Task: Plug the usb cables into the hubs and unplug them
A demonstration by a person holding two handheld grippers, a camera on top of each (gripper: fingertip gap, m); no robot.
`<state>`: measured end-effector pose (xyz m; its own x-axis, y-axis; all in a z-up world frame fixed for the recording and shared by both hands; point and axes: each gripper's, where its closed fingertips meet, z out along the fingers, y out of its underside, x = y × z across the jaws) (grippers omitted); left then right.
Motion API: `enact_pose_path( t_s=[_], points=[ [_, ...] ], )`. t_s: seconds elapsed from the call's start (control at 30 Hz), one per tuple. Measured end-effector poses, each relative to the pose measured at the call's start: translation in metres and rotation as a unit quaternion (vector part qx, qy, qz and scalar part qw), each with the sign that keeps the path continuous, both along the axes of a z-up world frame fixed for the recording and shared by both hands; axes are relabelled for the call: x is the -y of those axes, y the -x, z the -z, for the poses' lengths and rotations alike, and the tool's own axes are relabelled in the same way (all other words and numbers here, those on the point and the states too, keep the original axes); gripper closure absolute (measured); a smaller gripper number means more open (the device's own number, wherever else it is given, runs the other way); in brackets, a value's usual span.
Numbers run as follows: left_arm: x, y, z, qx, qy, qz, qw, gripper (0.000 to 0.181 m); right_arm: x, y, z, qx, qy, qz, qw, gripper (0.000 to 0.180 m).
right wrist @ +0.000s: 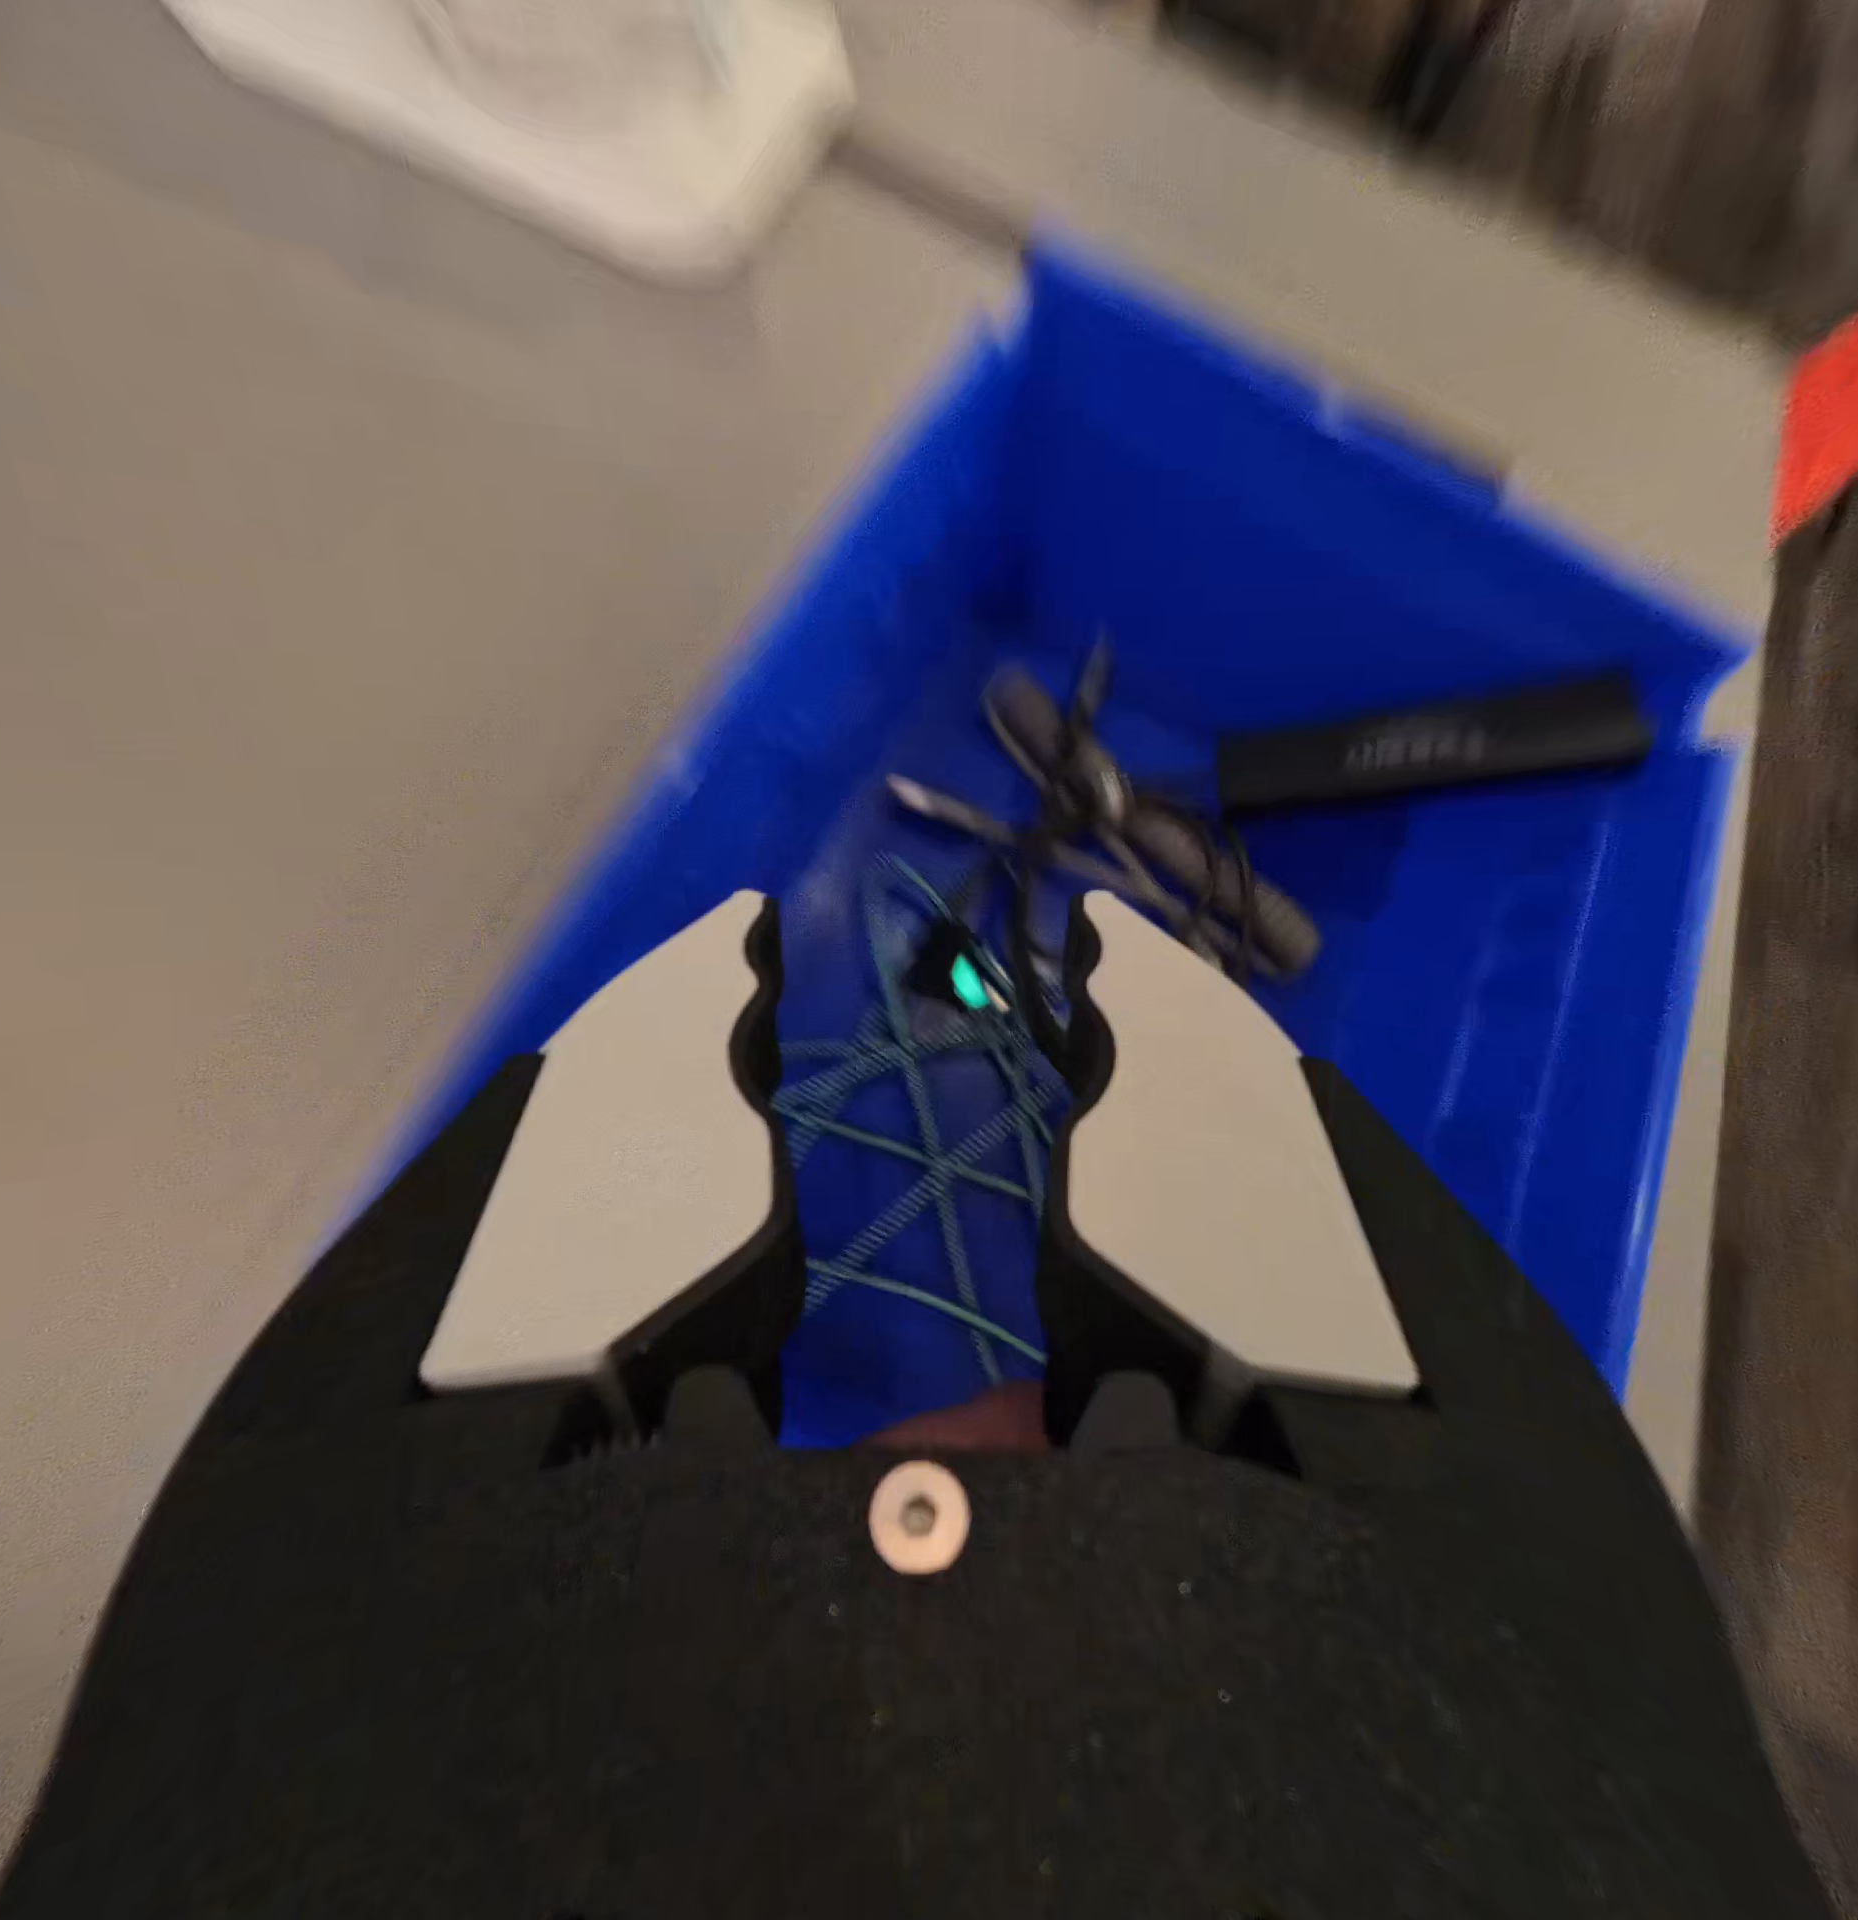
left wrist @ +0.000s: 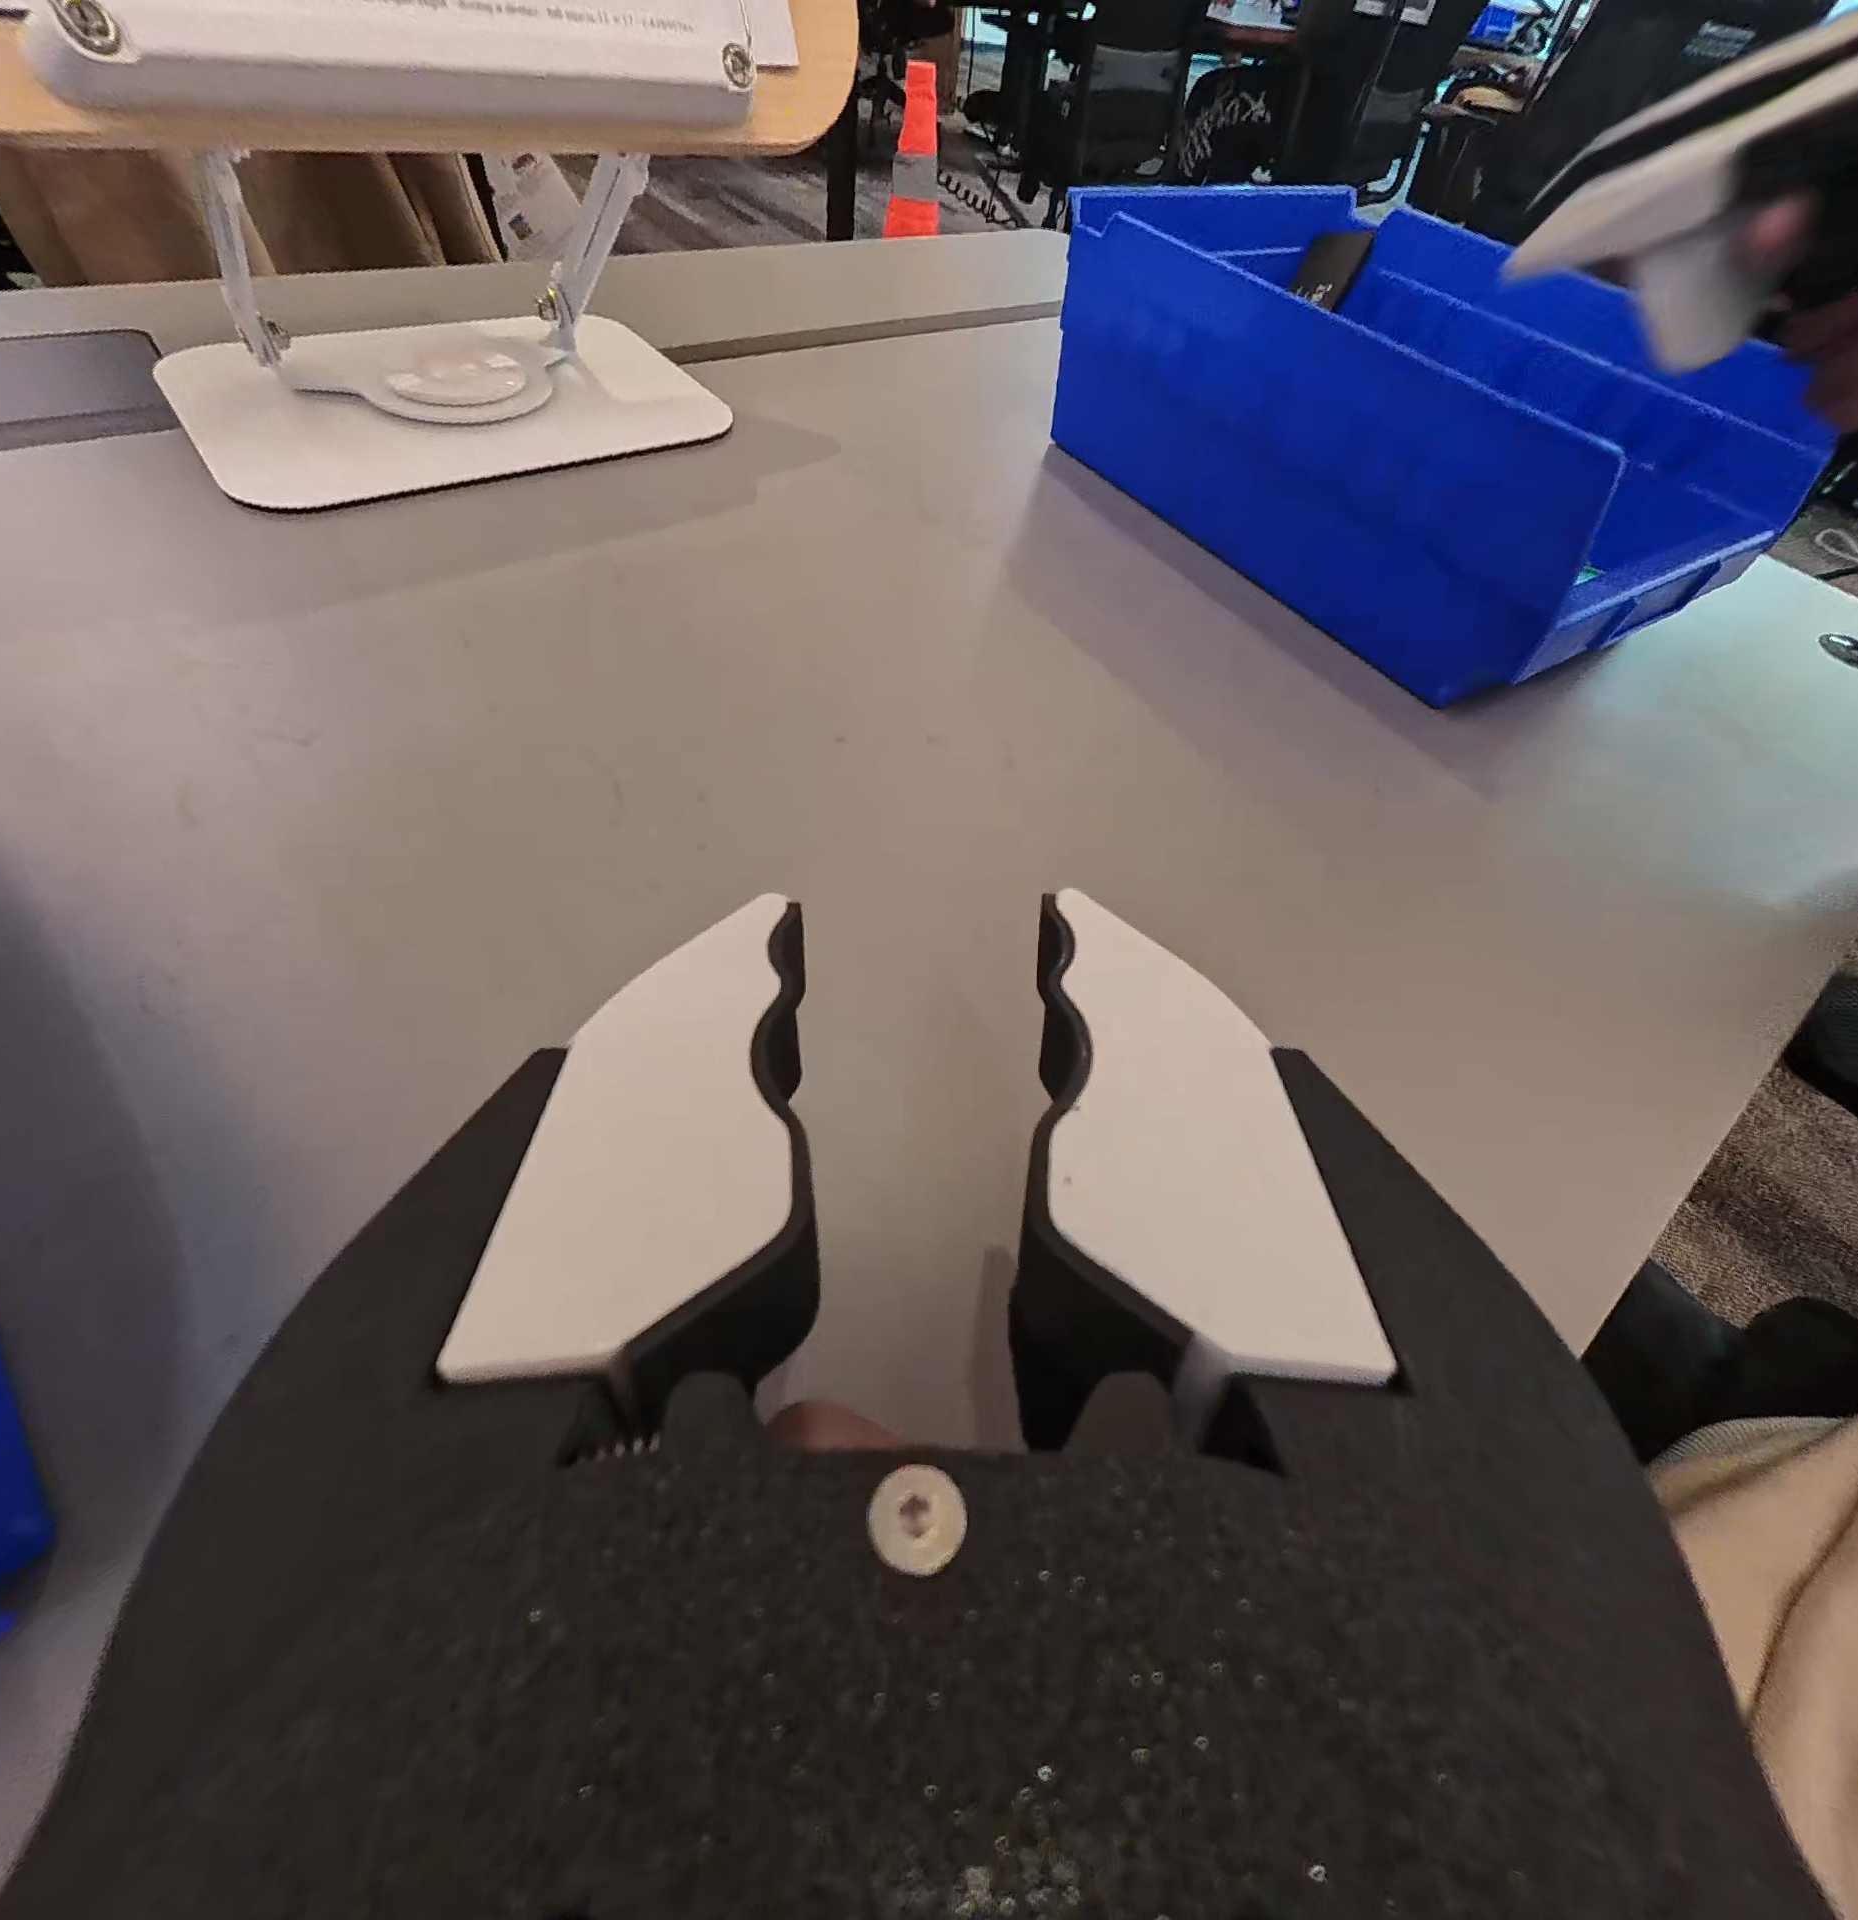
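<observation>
We see a grey counter [left wrist: 904, 675] filling most of the left wrist view, with a white stand [left wrist: 442, 410] resting on its far left part and a blue bin [left wrist: 1320, 468] on its far right part. An orange cone [left wrist: 914, 156] stands on the floor beyond the counter.

Our left claw [left wrist: 920, 914] hangs low over bare counter, pointing forward and nearly level, its two fingers spread apart with nothing between them. Our right claw [right wrist: 920, 904] is tilted downward over the near end of the blue bin [right wrist: 1216, 499], its fingers likewise parted and gripping nothing; its view is smeared by motion blur. In the left wrist view that right claw [left wrist: 1673, 260] shows as a blurred shape above the bin's right side.

Inside the bin we make out a long black hub [right wrist: 1434, 743] leaning against the far right wall, a tangle of black usb cables [right wrist: 1143, 821] in the middle, and a teal braided cable [right wrist: 925, 1143] looped on the floor of the bin just under the right claw, with a small green-lit plug [right wrist: 961, 977] at its far end.
</observation>
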<state>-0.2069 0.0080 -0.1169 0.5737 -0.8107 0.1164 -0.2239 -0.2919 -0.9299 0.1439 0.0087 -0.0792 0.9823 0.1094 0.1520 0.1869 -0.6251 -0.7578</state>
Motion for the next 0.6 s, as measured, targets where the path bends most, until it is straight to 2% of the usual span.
enact_pose_path(
  t_s=[0.07,0.1,0.17,0.23,0.33,0.4,0.5,0.6],
  points=[
    [0.0,0.0,-0.001,-0.002,0.002,-0.004,1.0,0.136,0.017,0.06,-0.044,-0.045,-0.11,-0.07,0.99,0.133],
    [0.0,0.0,-0.001,-0.002,0.005,-0.003,1.0,0.135,0.028,0.099,-0.051,-0.085,-0.123,-0.123,0.981,0.131],
    [0.0,-0.002,0.0,-0.002,0.013,-0.005,1.0,0.129,0.048,0.177,-0.042,-0.168,-0.108,-0.232,0.952,0.125],
    [-0.001,-0.003,0.003,-0.012,0.013,-0.009,1.0,0.125,0.048,0.224,-0.014,-0.194,-0.097,-0.277,0.936,0.121],
    [-0.002,-0.006,0.01,-0.032,0.008,-0.012,0.999,0.12,0.029,0.248,0.019,-0.198,-0.116,-0.284,0.931,0.121],
    [-0.002,-0.007,0.013,-0.04,0.011,-0.012,0.999,0.12,0.022,0.253,0.023,-0.203,-0.148,-0.296,0.922,0.121],
    [0.0,-0.004,0.008,-0.03,0.033,-0.01,0.999,0.121,0.011,0.242,0.023,-0.153,-0.206,-0.292,0.921,0.122],
    [-0.013,0.016,-0.019,-0.02,0.035,-0.034,0.999,0.121,0.013,0.236,0.018,-0.151,-0.239,-0.294,0.913,0.123]
  ],
)
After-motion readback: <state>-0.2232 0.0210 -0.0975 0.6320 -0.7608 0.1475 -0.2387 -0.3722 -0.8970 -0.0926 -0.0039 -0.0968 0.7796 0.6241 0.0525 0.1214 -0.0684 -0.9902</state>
